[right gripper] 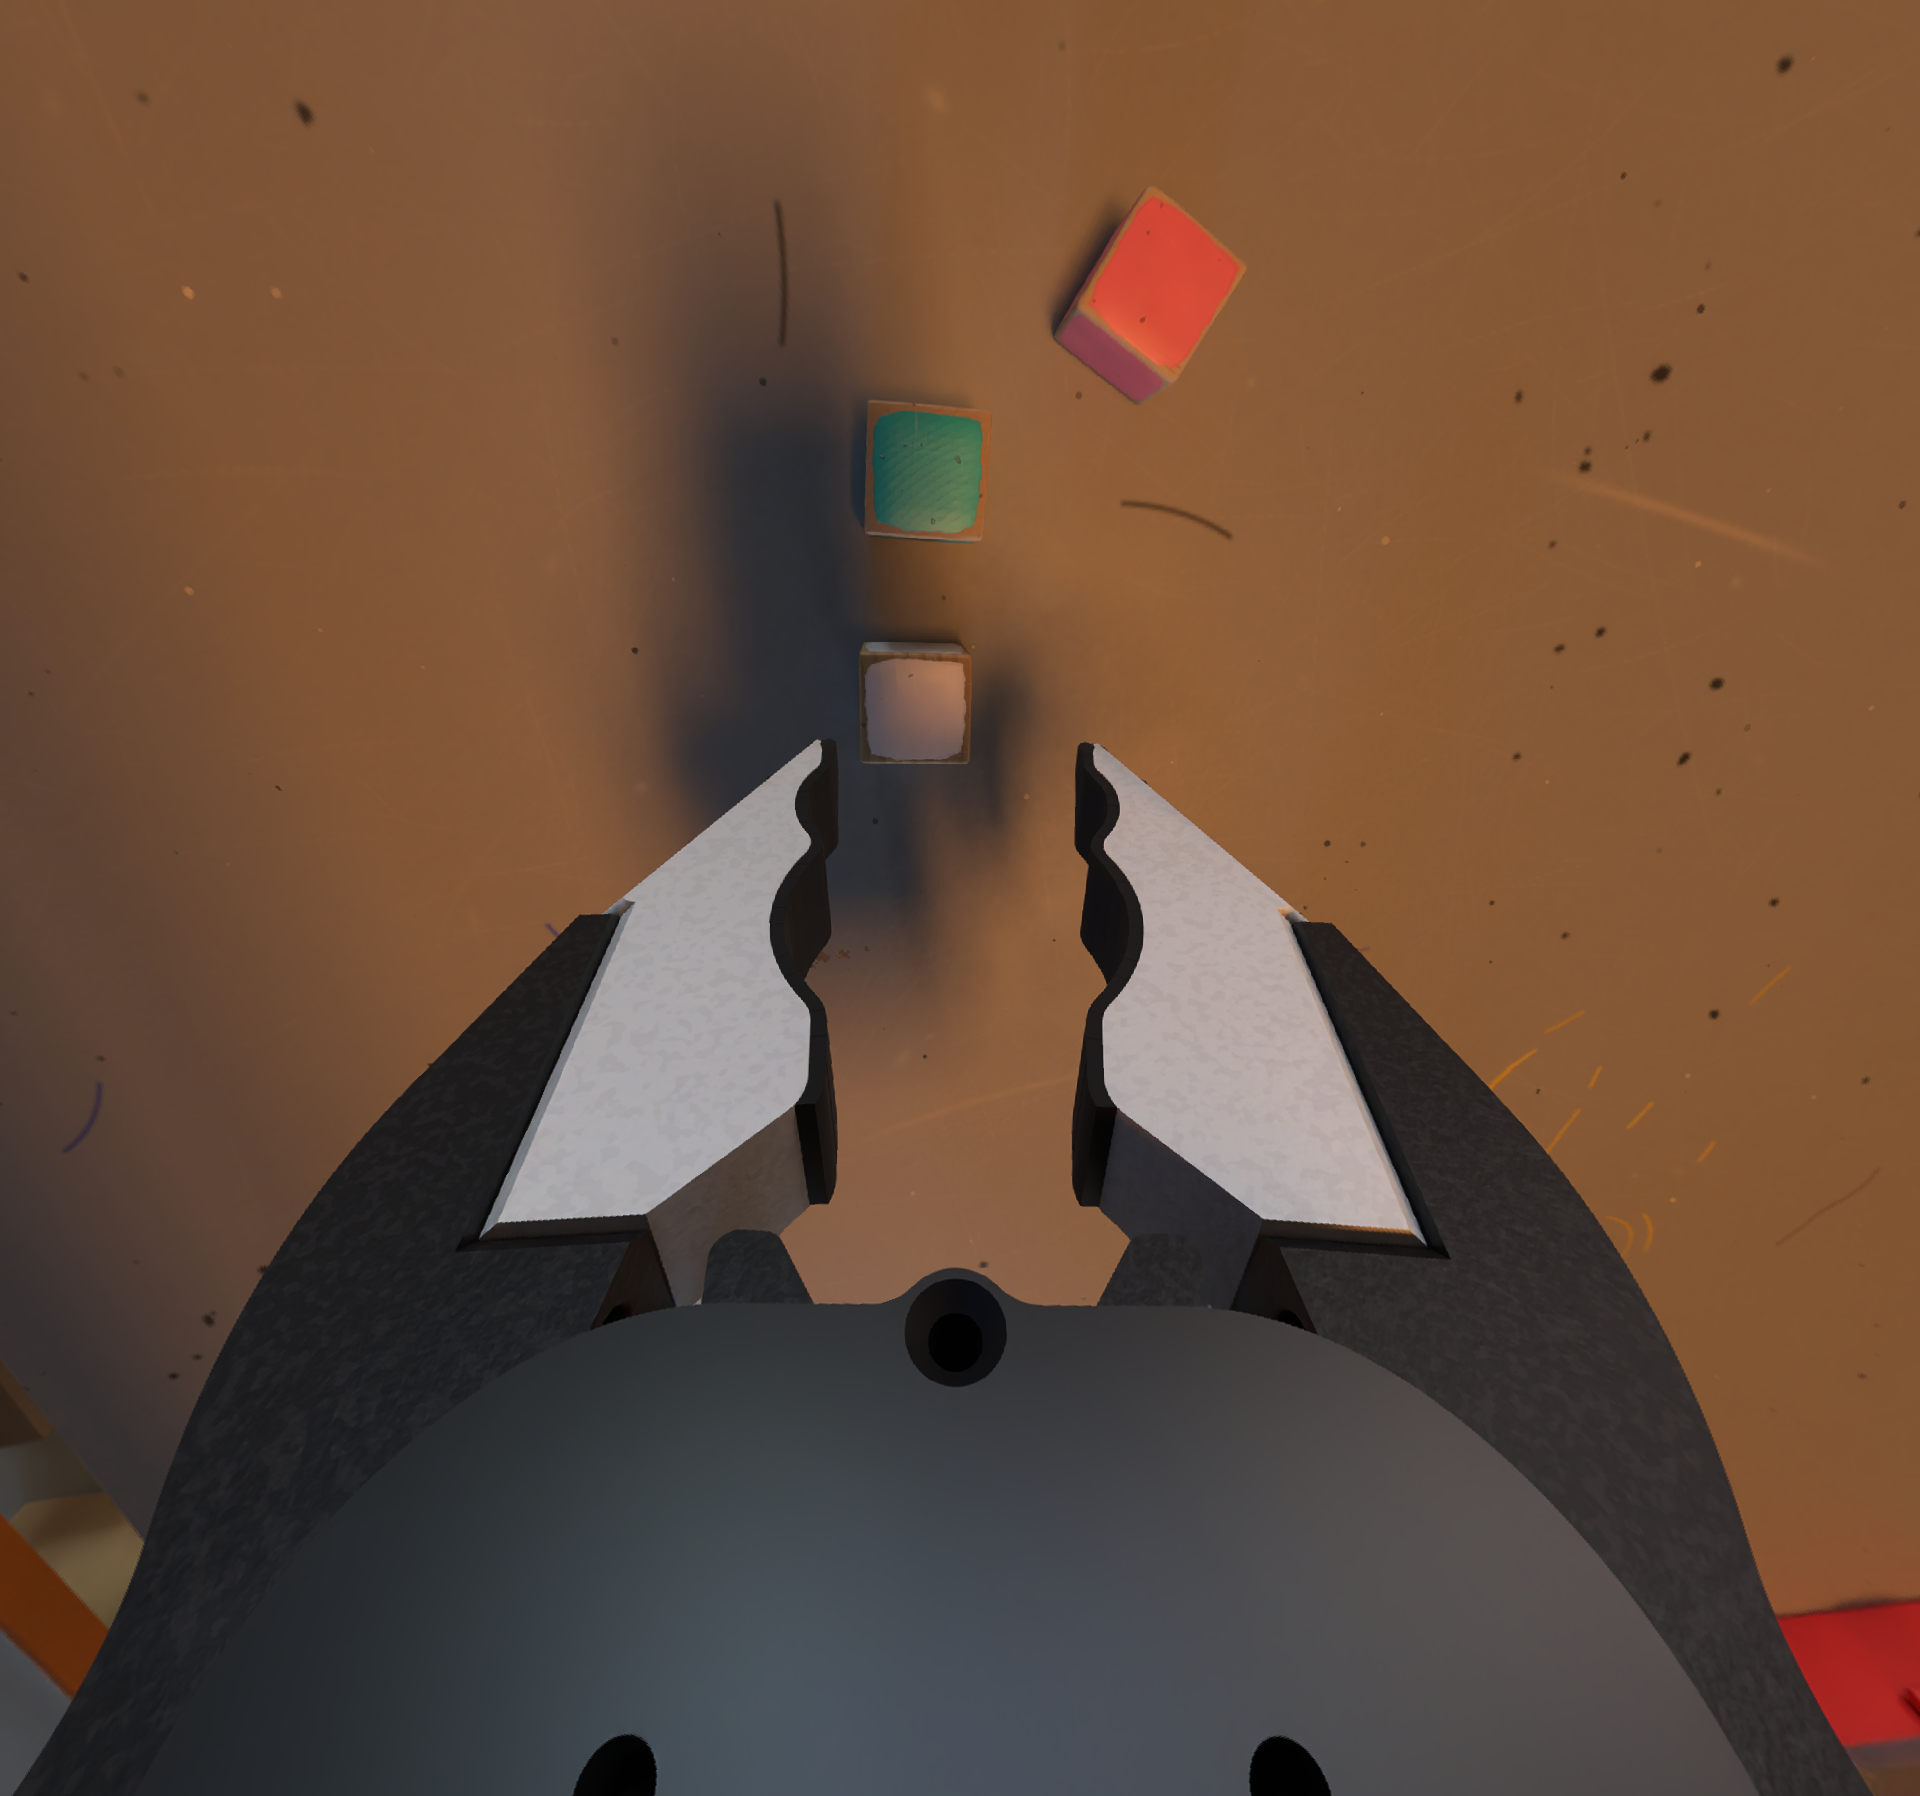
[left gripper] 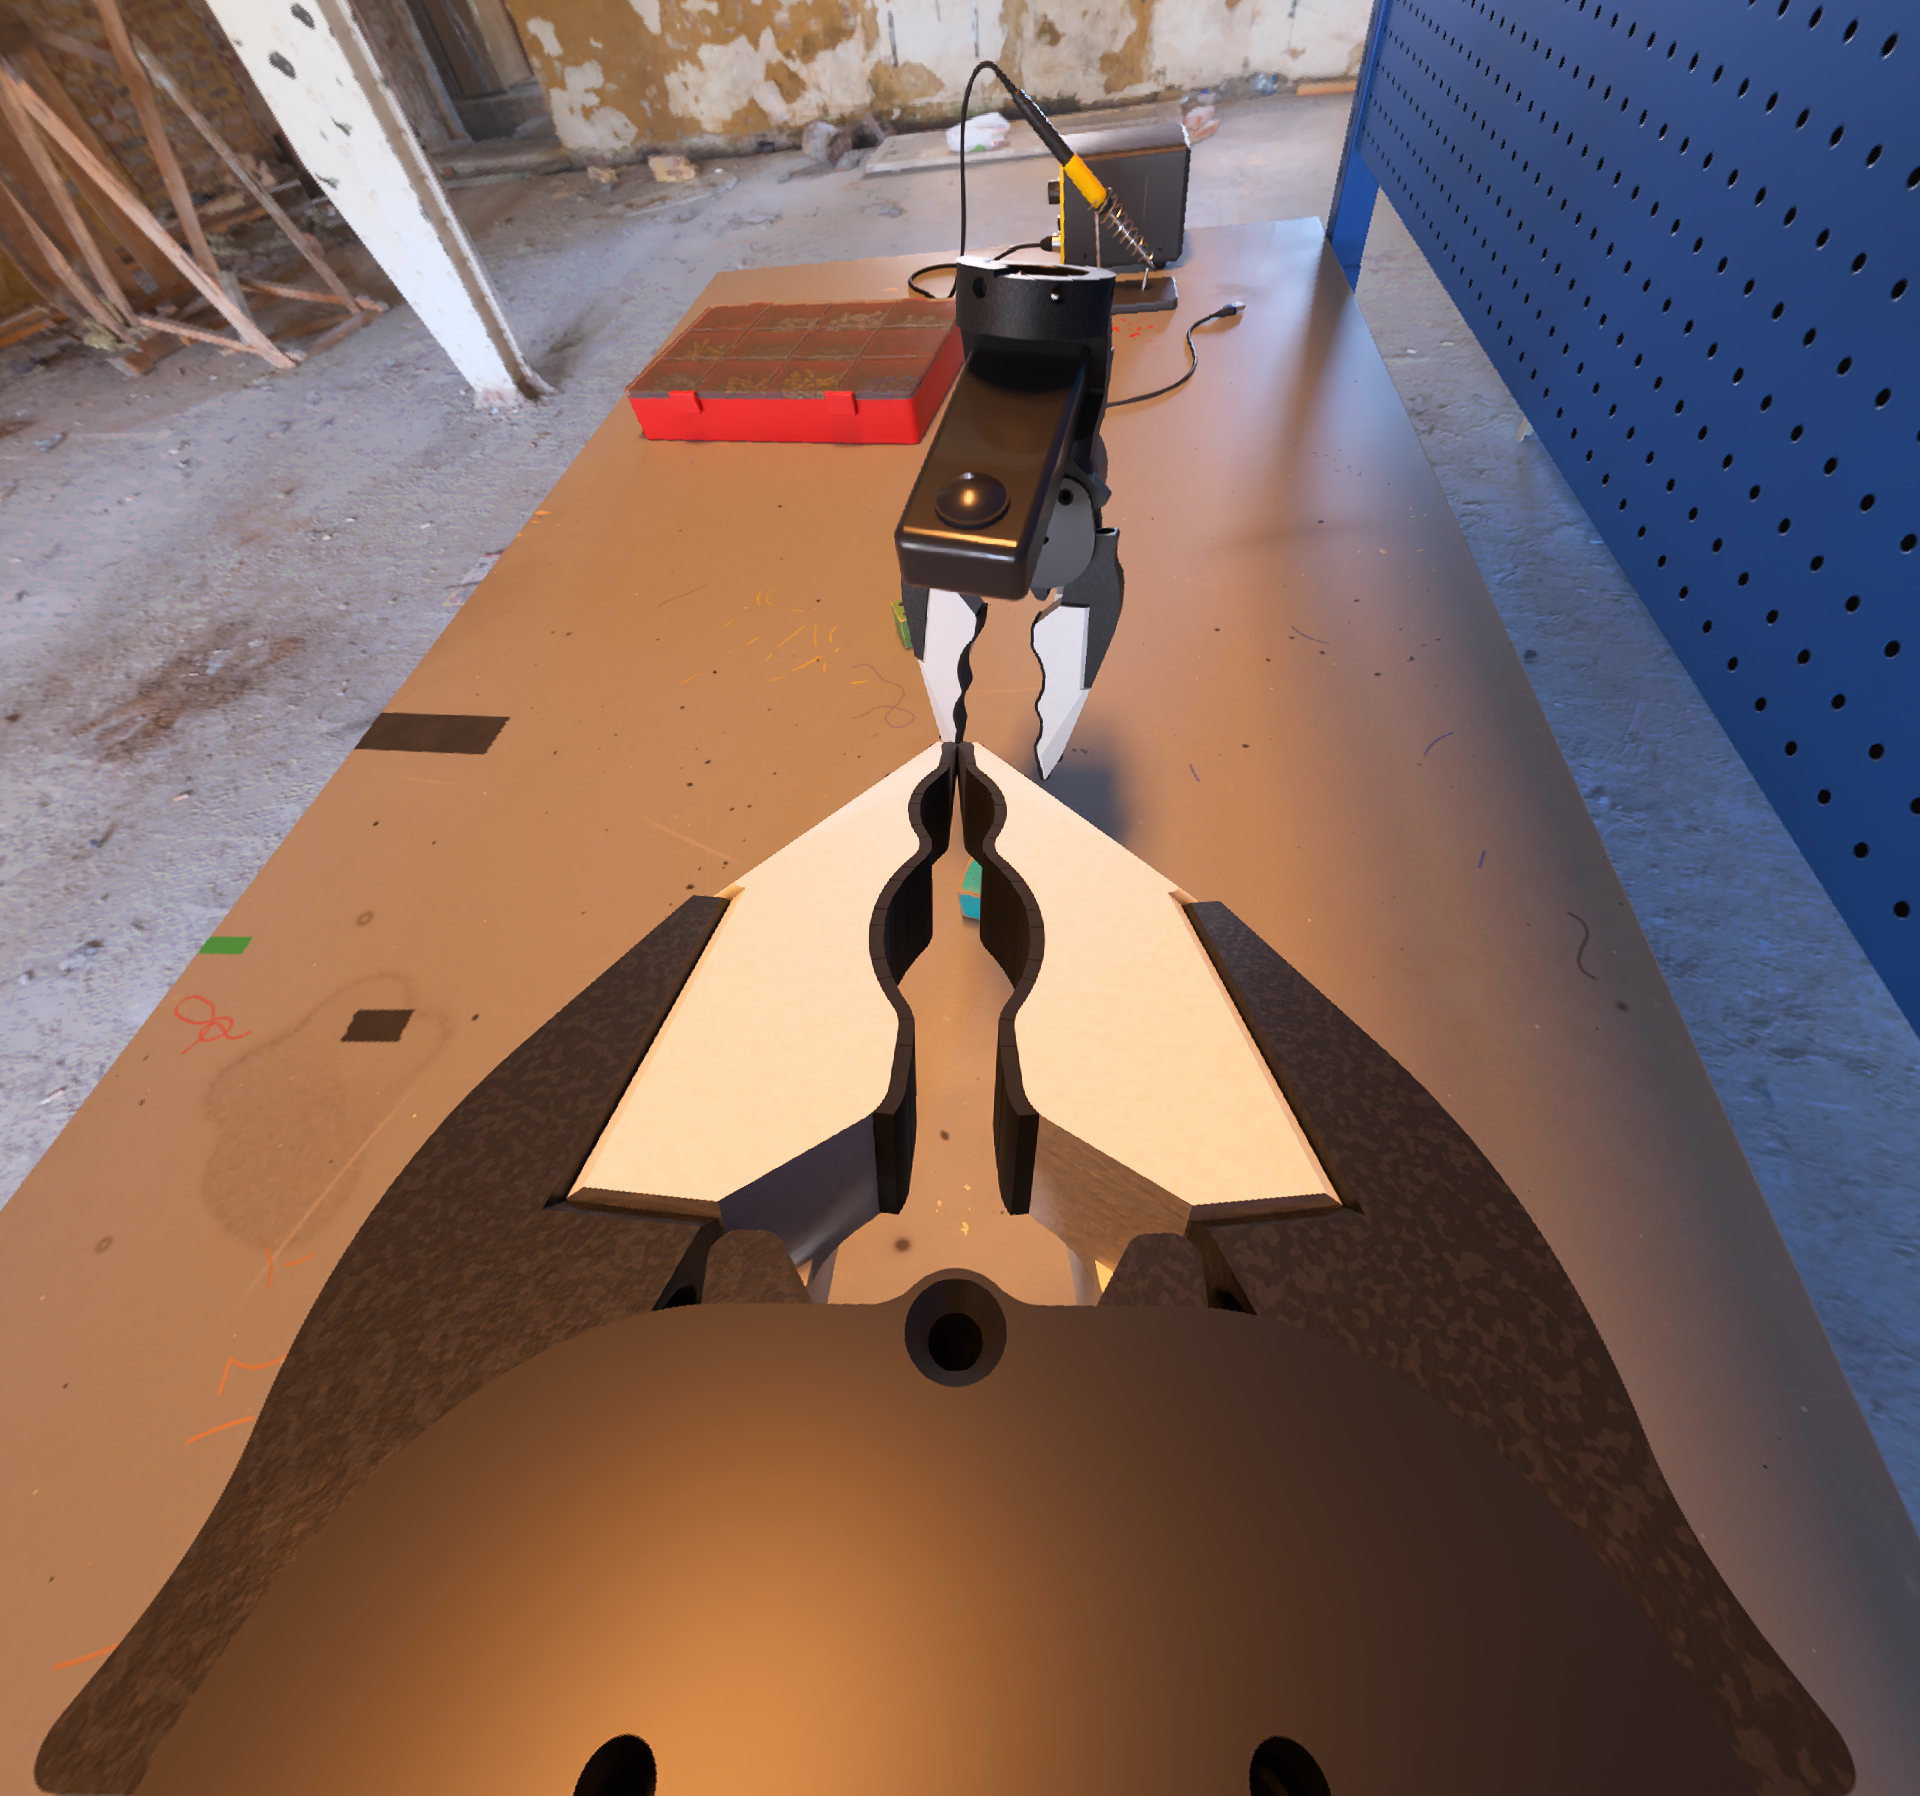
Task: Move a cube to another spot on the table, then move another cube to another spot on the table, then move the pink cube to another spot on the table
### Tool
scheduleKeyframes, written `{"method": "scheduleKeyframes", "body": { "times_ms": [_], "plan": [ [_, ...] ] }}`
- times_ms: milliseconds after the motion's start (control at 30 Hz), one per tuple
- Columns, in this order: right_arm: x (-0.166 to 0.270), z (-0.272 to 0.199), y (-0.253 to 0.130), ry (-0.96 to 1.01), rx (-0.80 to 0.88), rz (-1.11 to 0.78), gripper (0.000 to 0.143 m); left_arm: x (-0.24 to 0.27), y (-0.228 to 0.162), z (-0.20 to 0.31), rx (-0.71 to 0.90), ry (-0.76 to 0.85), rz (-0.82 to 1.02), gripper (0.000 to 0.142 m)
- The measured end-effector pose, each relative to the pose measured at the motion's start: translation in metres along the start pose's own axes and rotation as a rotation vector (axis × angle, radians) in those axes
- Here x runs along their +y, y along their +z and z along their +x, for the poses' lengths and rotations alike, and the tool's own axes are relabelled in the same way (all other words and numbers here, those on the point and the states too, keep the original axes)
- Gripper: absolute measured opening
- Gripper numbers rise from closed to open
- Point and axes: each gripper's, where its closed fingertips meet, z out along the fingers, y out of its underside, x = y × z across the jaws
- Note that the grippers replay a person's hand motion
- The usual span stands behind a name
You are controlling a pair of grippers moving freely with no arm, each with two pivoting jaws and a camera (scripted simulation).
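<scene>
In the right wrist view I look down on three cubes on the brown table (right gripper: 416, 396). A white cube (right gripper: 914, 704) lies just beyond my right gripper (right gripper: 956, 759), which is open, empty and above the table. A teal cube (right gripper: 925, 470) lies farther on, and the pink cube (right gripper: 1151, 292), its top lit orange-red, lies beyond it to the right. My left gripper (left gripper: 954, 754) is shut and empty, held low over the table. The teal cube (left gripper: 971, 905) peeks between its fingers. The right gripper (left gripper: 997, 754) hangs ahead of it, pointing down.
A red parts box (left gripper: 790, 385) and a soldering station (left gripper: 1127, 198) with its cable stand at the table's far end. A blue pegboard (left gripper: 1662, 292) runs along the right side. A small green thing (left gripper: 902, 624) shows beside the right gripper, mostly hidden. The red box corner (right gripper: 1849, 1684) shows at lower right.
</scene>
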Motion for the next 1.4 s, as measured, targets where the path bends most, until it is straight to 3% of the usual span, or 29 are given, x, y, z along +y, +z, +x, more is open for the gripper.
{"method": "scheduleKeyframes", "body": {
  "times_ms": [467,567,667,800,867,933,1033,1133,1267,1400],
  "plan": [
    [0.014,-0.007,0.037,0.042,-0.092,-0.138,0.040,-0.004,-0.010,0.000,-0.013,0.007,0.028,0.000],
    [0.011,-0.010,0.037,0.027,-0.106,-0.136,0.026,-0.005,-0.010,0.000,-0.013,0.008,0.029,0.000],
    [-0.011,0.000,0.002,0.022,-0.009,-0.015,0.026,-0.005,-0.011,0.000,-0.014,0.007,0.032,0.000],
    [-0.032,0.030,-0.119,0.128,0.250,0.283,0.026,-0.005,-0.013,-0.001,-0.019,0.003,0.034,0.000],
    [-0.003,0.048,-0.166,0.256,0.375,0.307,0.026,-0.005,-0.013,-0.002,-0.020,0.002,0.033,0.000],
    [0.050,0.060,-0.181,0.461,0.416,0.233,0.026,-0.005,-0.013,-0.001,-0.019,0.003,0.037,0.000],
    [0.142,0.065,-0.149,0.810,0.330,0.048,0.026,-0.007,-0.015,0.000,-0.017,0.005,0.043,0.000],
    [0.204,0.050,-0.096,1.049,0.193,-0.077,0.026,-0.008,-0.015,0.002,-0.015,0.012,0.047,0.000],
    [0.237,0.036,-0.053,1.187,0.149,-0.134,0.026,-0.008,-0.015,0.002,-0.012,0.009,0.048,0.000],
    [0.250,0.035,-0.041,1.262,0.166,-0.136,0.026,-0.006,-0.012,0.003,-0.007,0.006,0.037,0.000]
  ]
}}
